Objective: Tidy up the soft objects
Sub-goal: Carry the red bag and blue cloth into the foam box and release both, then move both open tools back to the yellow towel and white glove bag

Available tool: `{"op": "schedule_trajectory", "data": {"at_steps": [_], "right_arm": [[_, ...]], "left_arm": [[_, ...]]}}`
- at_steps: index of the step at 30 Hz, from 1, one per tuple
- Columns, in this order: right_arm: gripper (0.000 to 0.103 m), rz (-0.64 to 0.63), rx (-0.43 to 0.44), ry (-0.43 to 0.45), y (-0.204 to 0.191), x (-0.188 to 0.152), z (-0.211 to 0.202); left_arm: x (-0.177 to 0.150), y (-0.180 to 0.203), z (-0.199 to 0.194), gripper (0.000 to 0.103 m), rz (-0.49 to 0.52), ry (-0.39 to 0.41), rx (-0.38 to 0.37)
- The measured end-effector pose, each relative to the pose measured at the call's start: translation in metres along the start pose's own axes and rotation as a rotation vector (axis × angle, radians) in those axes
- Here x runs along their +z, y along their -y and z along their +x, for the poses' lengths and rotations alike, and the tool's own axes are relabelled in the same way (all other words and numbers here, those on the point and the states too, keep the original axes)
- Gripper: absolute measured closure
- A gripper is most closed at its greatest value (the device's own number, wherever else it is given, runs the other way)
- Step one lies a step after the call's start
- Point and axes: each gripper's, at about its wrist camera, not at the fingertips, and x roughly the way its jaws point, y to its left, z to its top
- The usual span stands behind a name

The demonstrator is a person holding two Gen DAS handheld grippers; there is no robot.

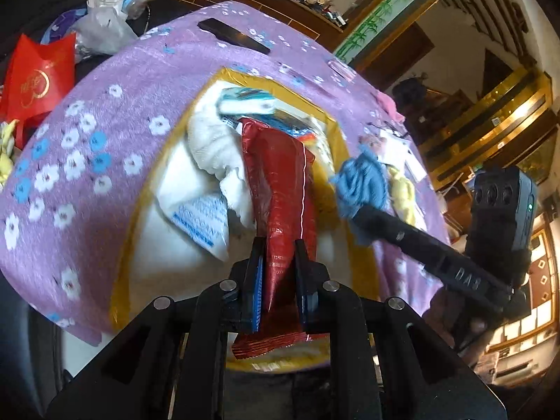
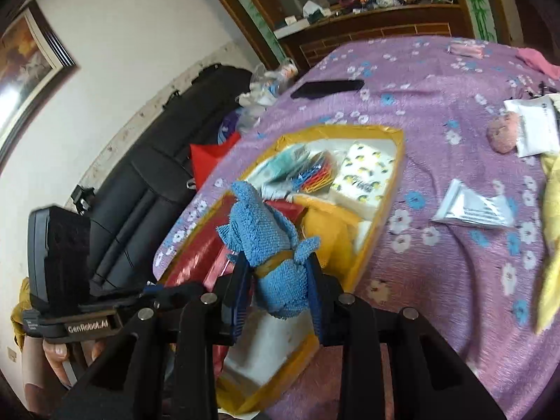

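Left wrist view: the left hand-held gripper [image 1: 278, 262] is seen clamped on a red foil packet [image 1: 280, 182], which hangs lengthwise over the yellow-rimmed box [image 1: 134, 217] set on the purple flowered blanket [image 1: 115, 133]. A white towel [image 1: 213, 147] and several printed packs are already lying inside. Off to the right, the right hand-held gripper [image 2: 278, 278] is carrying a rolled blue cloth [image 2: 269, 234], banded in yellow; its jaws are nearly closed around the roll, pads pressed on the fabric. In the right wrist view the cloth is held over the near end of the same box, above red and yellow items, with a lemon-print tissue pack [image 2: 364, 178] at the far side.

Both loads appear to be at the delivery step, brought over the box but not yet set down. What is called for next, by this reading: each piece lowered into a free gap, then released one at a time so neither gripper is fouled by the other. Loose sachets [image 2: 472, 210] are left on the blanket.
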Motion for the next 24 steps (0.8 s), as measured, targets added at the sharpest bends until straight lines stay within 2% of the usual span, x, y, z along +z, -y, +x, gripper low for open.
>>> {"op": "schedule_trajectory", "data": {"at_steps": [3,6,7,8,10,14,16,20,24], "right_arm": [[0.070,-0.010,-0.039,-0.027,-0.005,-0.004,0.010],[0.060,-0.040,-0.074,-0.035,-0.010,-0.010,0.008],[0.055,-0.037,-0.058,-0.029,-0.010,-0.010,0.004],[0.051,-0.030,-0.034,-0.021,-0.009,-0.012,0.000],[0.044,-0.011,-0.002,0.002,-0.003,-0.013,-0.011],[0.044,0.026,0.071,0.063,0.010,-0.016,-0.039],[0.044,0.033,0.079,0.087,0.020,-0.018,-0.055],[0.041,0.125,0.055,0.147,0.067,-0.031,-0.092],[0.041,0.255,-0.069,0.225,0.133,-0.045,-0.137]], "left_arm": [[-0.001,0.003,0.004,0.087,0.041,0.000,0.050],[-0.011,0.008,0.004,0.085,0.088,-0.025,0.074],[-0.012,0.008,0.000,0.077,0.094,-0.024,0.087],[-0.010,0.009,-0.002,0.064,0.096,-0.014,0.088],[-0.012,0.013,-0.019,0.055,0.090,0.039,0.086],[-0.010,0.030,-0.046,0.042,0.070,0.193,0.014],[-0.008,0.048,-0.043,0.042,0.092,0.206,-0.053],[-0.005,0.094,-0.013,0.042,0.157,0.156,-0.157],[-0.001,0.138,0.028,0.042,0.214,0.065,-0.175]]}}
